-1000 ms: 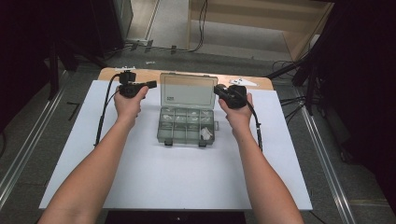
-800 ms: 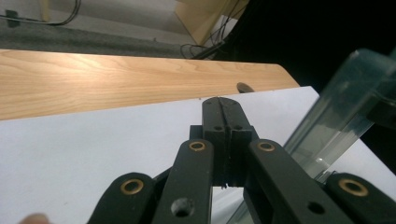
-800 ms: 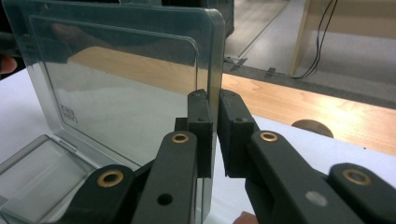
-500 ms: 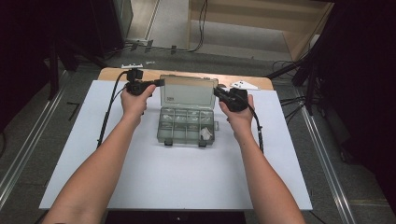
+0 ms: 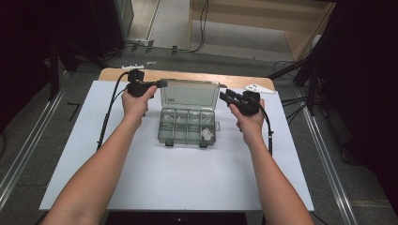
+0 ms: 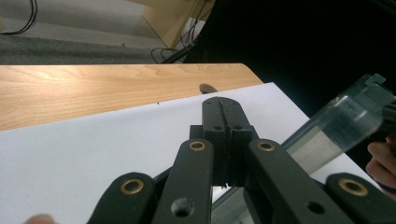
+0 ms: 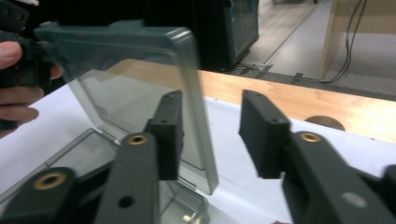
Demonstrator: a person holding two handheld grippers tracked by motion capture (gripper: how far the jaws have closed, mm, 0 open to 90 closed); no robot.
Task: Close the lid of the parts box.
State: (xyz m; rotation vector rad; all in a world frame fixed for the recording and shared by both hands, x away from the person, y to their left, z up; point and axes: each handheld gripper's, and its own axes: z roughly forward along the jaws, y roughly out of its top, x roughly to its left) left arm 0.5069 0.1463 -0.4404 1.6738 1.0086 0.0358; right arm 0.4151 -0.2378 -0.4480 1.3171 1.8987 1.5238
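A clear plastic compartment box (image 5: 187, 127) lies open on the white sheet, its lid (image 5: 190, 93) standing up at the back. My left gripper (image 5: 162, 84) is shut, its tips against the lid's upper left corner. In the left gripper view the jaws (image 6: 223, 103) are pressed together with nothing between them, and the lid (image 6: 336, 123) runs past on their right. My right gripper (image 5: 226, 97) is just right of the lid and its jaws have just been opening. In the right gripper view the lid's edge (image 7: 198, 93) stands in the gap of the right gripper (image 7: 211, 100); neither pad presses on it.
Small white parts (image 5: 205, 134) lie in one front compartment. The white sheet (image 5: 164, 187) covers a wooden table (image 5: 234, 80), and a small white plate (image 5: 254, 87) lies behind my right hand. Cables trail from both grippers. Floor rails run along both sides.
My right gripper's jaws have parted and the hand has drawn a little to the right, off the lid's edge. The left hand and the lid have stayed put.
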